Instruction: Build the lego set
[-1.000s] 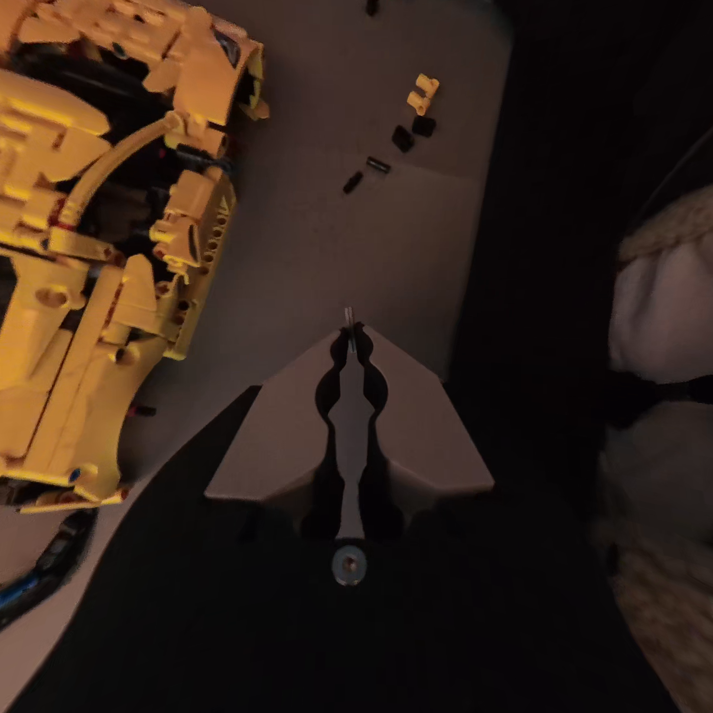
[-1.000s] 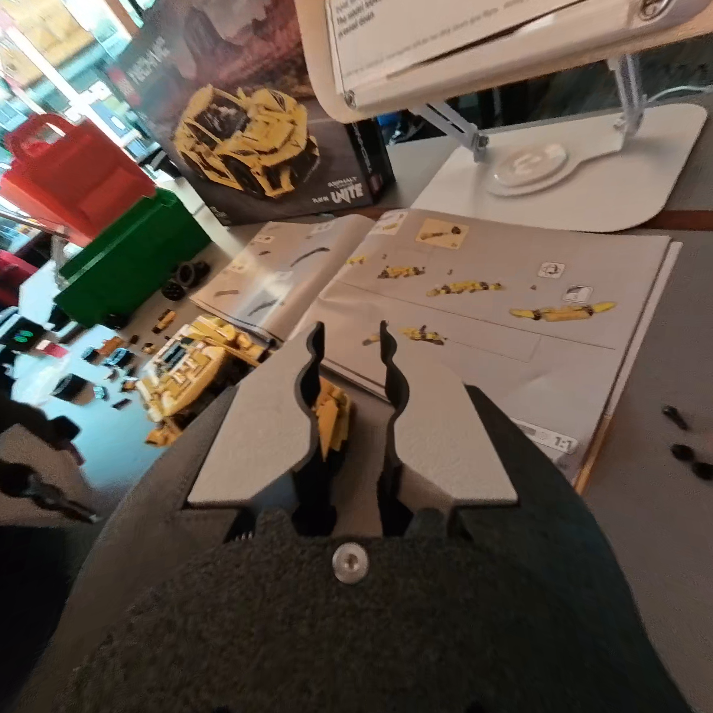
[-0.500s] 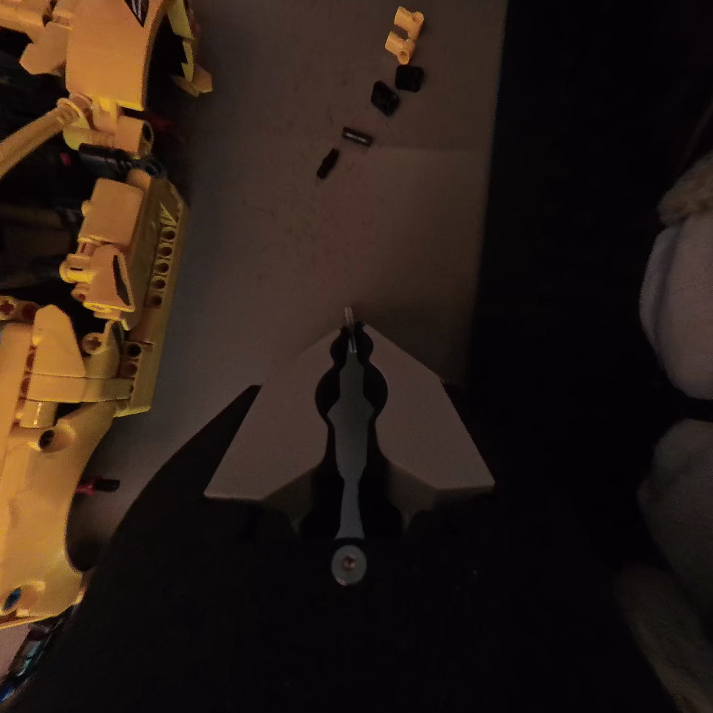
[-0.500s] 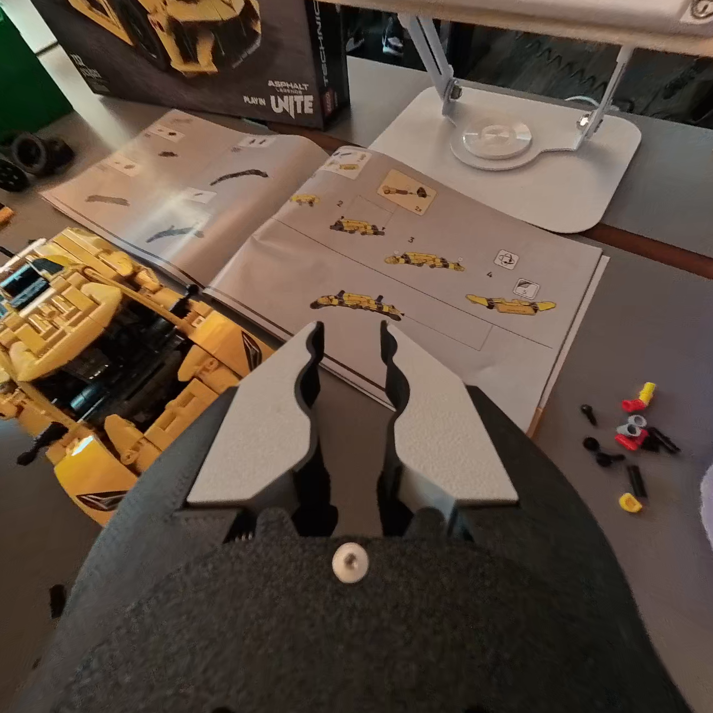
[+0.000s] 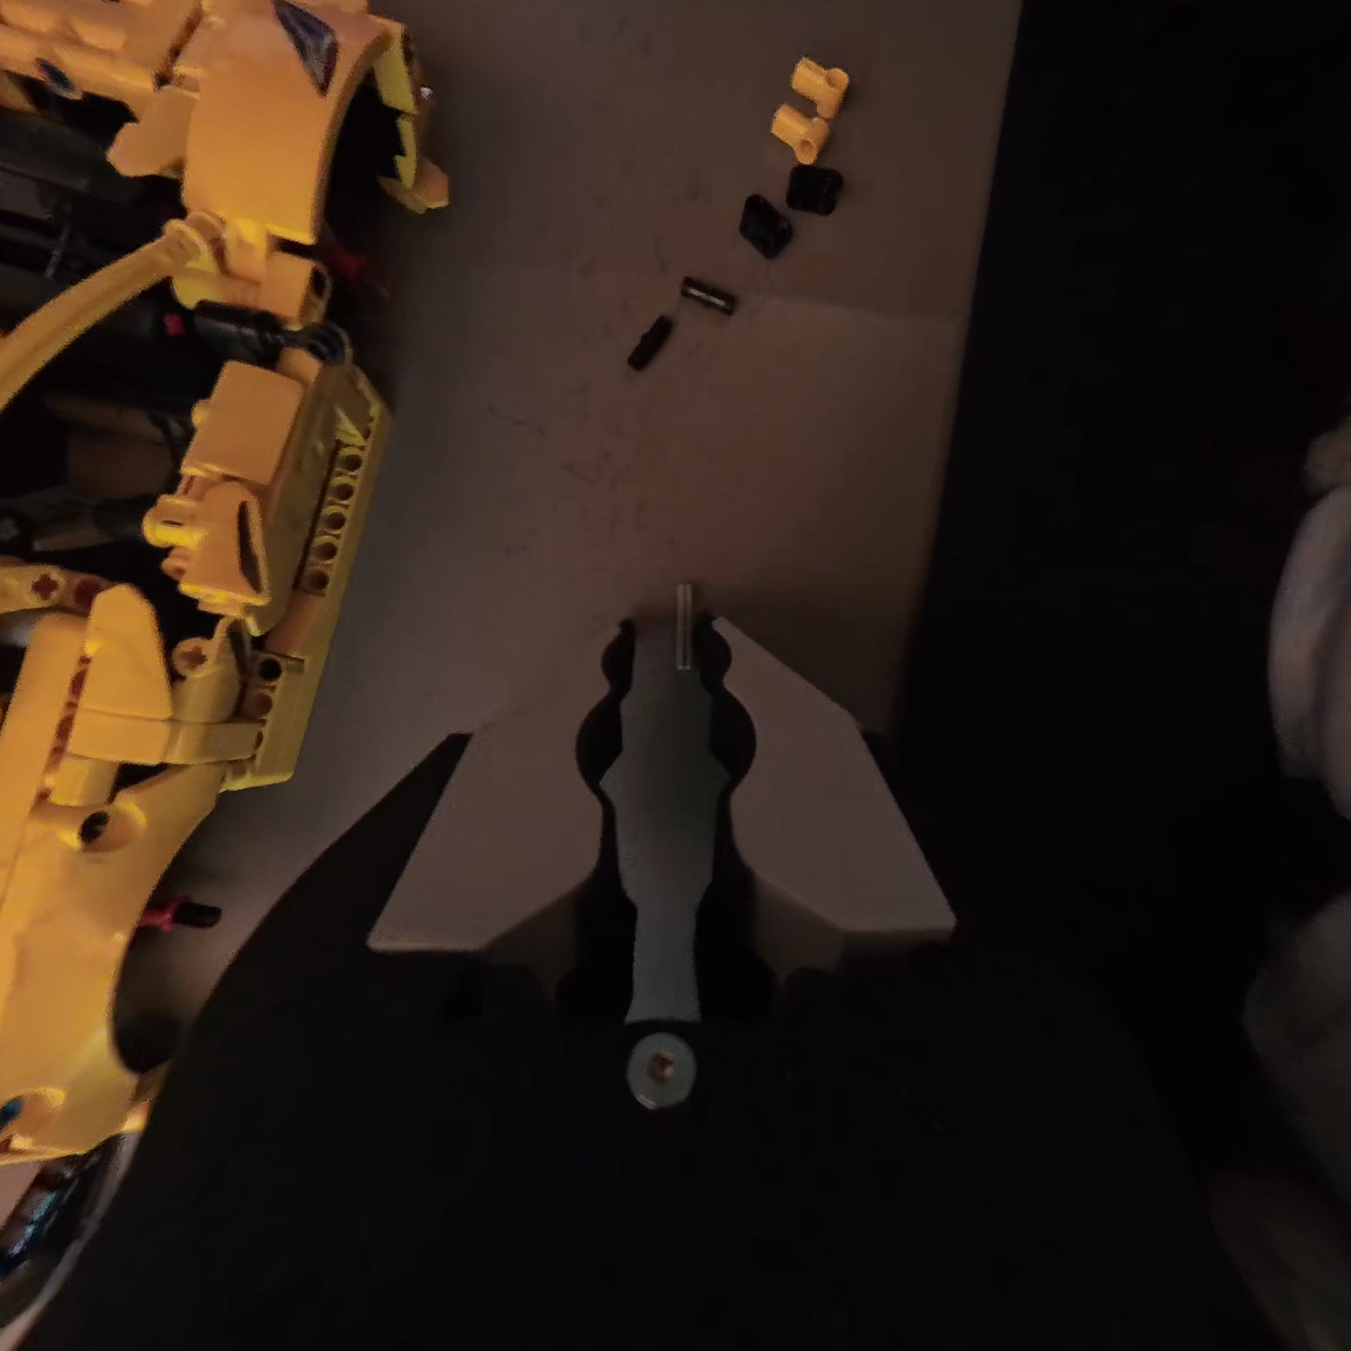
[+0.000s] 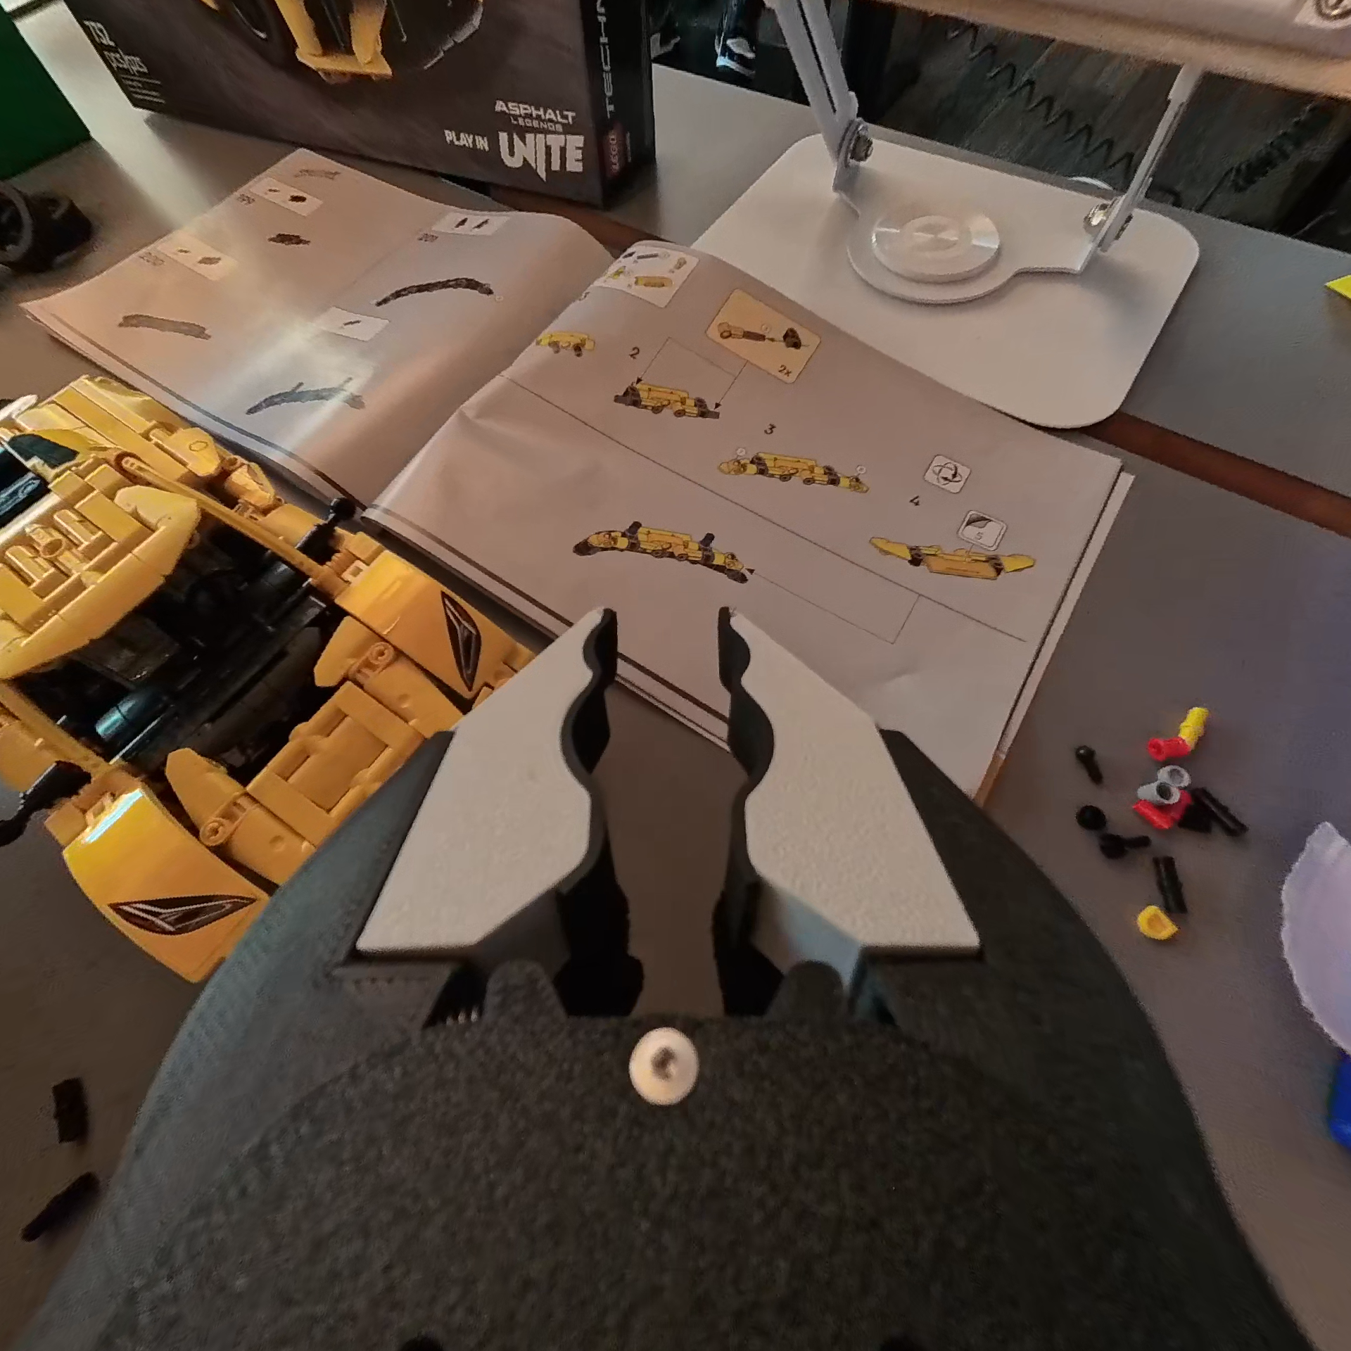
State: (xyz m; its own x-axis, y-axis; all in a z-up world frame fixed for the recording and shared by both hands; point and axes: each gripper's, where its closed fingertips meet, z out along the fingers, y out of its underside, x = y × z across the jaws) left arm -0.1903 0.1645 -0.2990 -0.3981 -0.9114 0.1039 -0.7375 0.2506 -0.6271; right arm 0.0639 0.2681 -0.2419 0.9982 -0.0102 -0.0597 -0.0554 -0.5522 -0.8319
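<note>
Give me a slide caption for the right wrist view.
Open right claw hovers between the yellow Lego car and the open instruction booklet, loose pins and connectors to its right.

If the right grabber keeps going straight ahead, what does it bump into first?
Most likely the open instruction booklet. The right gripper is open and empty, and its fingers point over the booklet's near edge. The yellow car sits off to its left, out of line. Height above the page is hard to judge.

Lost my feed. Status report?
Left tool open, thin pin at its tip. Right tool open, empty. Yellow car unfinished. Nothing blocking.
</note>
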